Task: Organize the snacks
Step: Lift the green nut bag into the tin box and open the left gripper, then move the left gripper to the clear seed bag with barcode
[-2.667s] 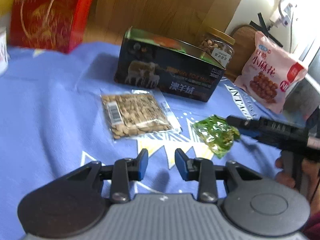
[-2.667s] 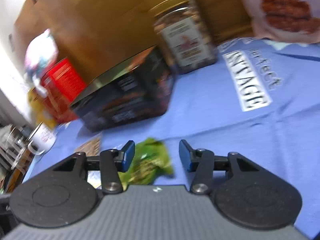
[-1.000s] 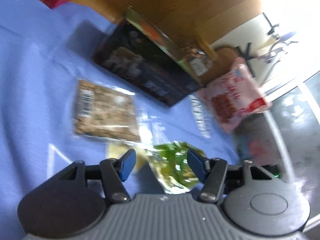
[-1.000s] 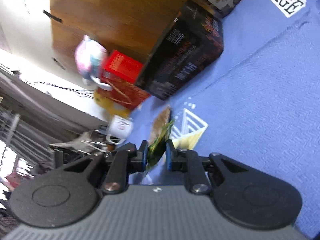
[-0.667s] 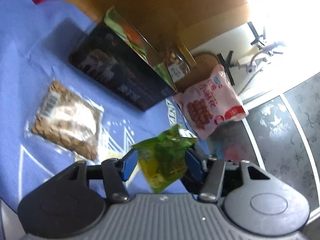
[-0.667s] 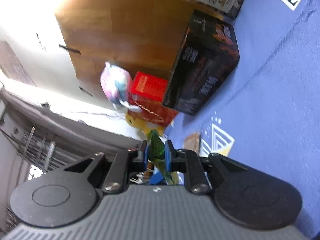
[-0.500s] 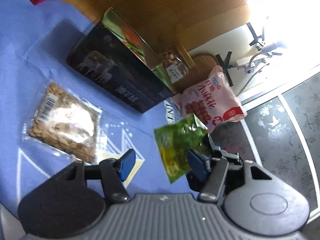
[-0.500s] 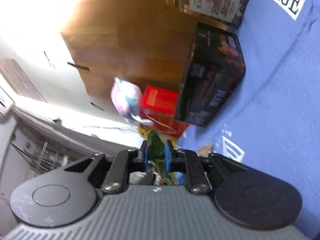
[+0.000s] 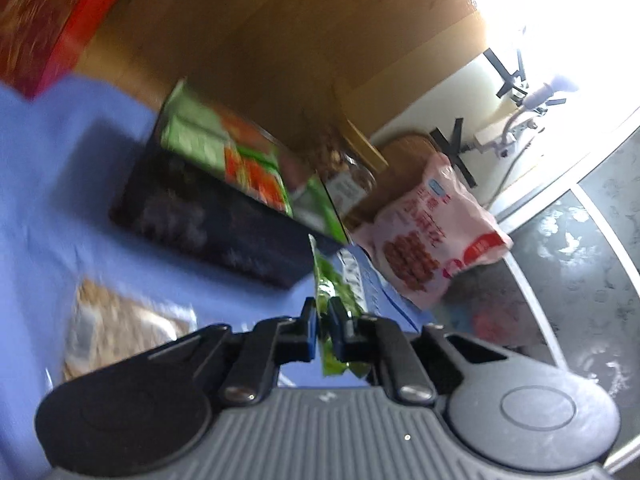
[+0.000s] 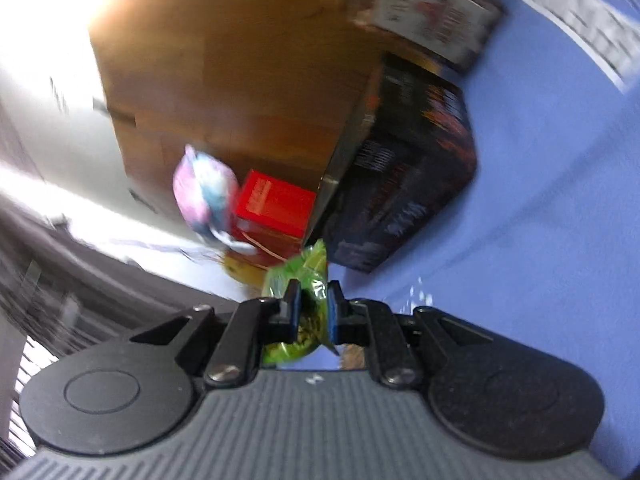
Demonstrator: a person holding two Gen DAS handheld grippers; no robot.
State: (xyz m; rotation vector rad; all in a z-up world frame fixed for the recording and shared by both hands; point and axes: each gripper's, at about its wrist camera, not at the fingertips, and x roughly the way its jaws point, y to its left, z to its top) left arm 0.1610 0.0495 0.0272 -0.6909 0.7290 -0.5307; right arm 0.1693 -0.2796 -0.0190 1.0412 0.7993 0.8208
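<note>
green snack packet [image 9: 325,284]: held edge-on above the blue cloth [image 9: 48,184], clamped by the left gripper [image 9: 323,320], just closed on it, and by the right gripper [image 10: 311,307], pinched narrower on it. dark box [image 9: 208,216] behind.

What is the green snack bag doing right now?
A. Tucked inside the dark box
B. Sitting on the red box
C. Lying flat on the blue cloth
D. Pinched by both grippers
D: the green snack bag is clamped edge-on in the left gripper, and the right gripper pinches it too, off the blue cloth.
</note>
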